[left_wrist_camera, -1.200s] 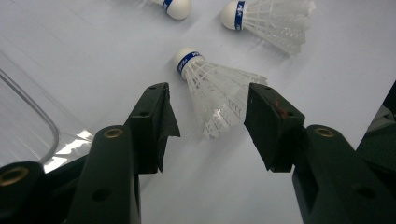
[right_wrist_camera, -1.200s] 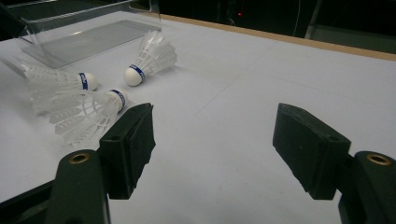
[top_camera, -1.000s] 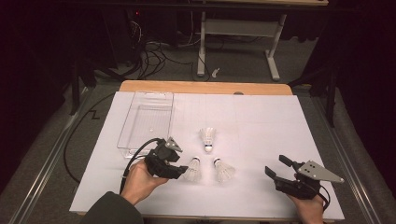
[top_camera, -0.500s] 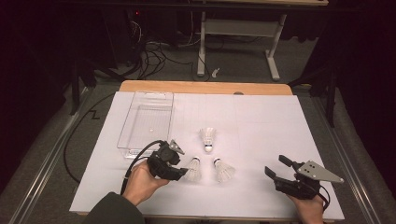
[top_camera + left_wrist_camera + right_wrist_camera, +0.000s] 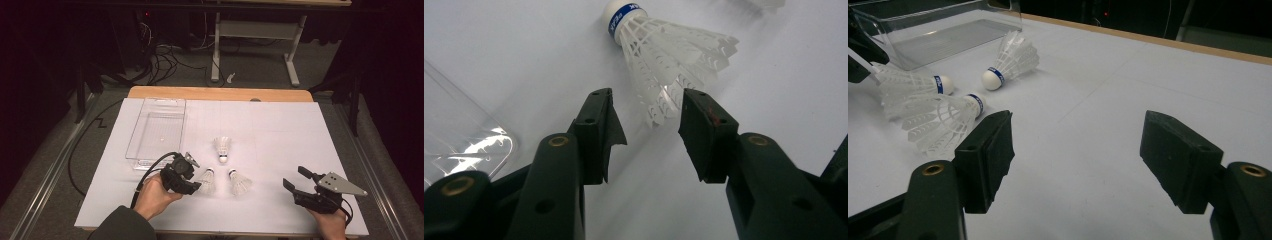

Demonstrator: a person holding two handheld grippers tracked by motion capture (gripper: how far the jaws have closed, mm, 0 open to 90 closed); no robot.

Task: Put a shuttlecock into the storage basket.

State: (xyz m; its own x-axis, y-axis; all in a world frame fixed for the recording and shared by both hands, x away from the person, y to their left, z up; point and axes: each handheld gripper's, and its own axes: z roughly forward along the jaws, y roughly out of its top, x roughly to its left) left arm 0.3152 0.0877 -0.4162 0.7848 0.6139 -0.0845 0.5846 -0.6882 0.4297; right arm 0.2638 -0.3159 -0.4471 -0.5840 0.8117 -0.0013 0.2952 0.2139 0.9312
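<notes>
Left tongs (image 5: 196, 187) agape at nearest shuttlecock (image 5: 207, 181) on white surface (image 5: 280, 145); right tongs (image 5: 296, 181) agape, well apart. Left gripper view: feather skirt tip between jaws, not pinched; blue band on cork, print unreadable. Right gripper view: three shuttlecocks, clear tray (image 5: 933, 30) behind.

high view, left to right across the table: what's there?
clear tray → left gripper → left shuttlecock → far shuttlecock → right shuttlecock → right gripper
</notes>
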